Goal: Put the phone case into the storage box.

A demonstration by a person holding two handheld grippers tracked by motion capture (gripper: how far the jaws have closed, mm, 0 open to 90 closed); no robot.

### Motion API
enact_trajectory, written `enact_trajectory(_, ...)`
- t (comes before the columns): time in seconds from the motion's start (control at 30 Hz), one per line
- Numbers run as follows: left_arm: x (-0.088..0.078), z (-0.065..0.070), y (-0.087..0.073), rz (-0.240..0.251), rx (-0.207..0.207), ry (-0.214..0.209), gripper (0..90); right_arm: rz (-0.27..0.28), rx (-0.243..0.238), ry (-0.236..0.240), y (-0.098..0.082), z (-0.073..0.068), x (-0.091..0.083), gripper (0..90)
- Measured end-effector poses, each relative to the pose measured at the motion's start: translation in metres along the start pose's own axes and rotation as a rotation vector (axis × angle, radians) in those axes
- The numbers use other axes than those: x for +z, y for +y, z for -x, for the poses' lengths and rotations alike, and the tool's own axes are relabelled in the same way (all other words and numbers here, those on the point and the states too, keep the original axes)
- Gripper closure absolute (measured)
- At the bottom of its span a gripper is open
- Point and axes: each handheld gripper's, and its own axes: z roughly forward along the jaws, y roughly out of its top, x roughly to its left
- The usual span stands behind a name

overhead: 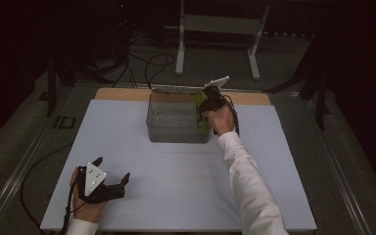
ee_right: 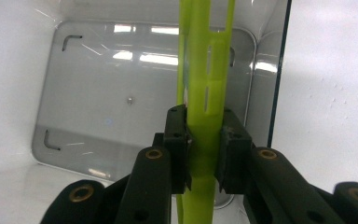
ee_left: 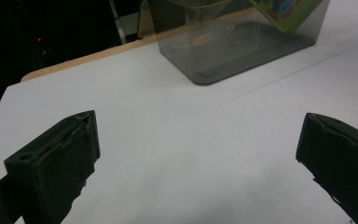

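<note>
Now the right gripper point(ee_right: 204, 154) clamps a green box point(ee_right: 204, 93) over the bin point(overhead: 176, 132), far. Near left, the left gripper point(overhead: 111, 178) rests wide open, empty.

High view looks down; both gripper views share the bin point(overhead: 178, 125).

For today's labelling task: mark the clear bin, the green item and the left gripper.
bin point(overhead: 176, 134), high view, near wall.
green item point(ee_right: 204, 93), right gripper view, edge above the jaws.
left gripper point(overhead: 111, 171), high view, gap between fingertips.
</note>
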Motion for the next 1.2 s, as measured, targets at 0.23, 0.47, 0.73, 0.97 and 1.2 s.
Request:
enact_trajectory(0.23,0.000,0.000,0.000,0.000,0.000,-0.001,0.1,-0.005,0.007,-0.003,0.000,0.000,0.002,76.9)
enact_trajectory(0.47,0.000,0.000,0.000,0.000,0.000,-0.001,0.1,-0.014,0.009,-0.004,0.000,-0.001,0.006,76.9)
enact_trajectory(0.73,0.000,0.000,0.000,0.001,-0.002,-0.002,0.1,-0.027,0.021,-0.012,0.000,-0.001,0.011,76.9)
enact_trajectory(0.97,0.000,0.000,0.000,0.001,-0.001,-0.002,0.1,-0.041,0.040,-0.038,0.000,-0.001,0.013,76.9)
enact_trajectory(1.2,0.000,0.000,0.000,0.001,-0.001,-0.002,0.1,-0.034,0.054,-0.049,0.000,0.000,0.013,76.7)
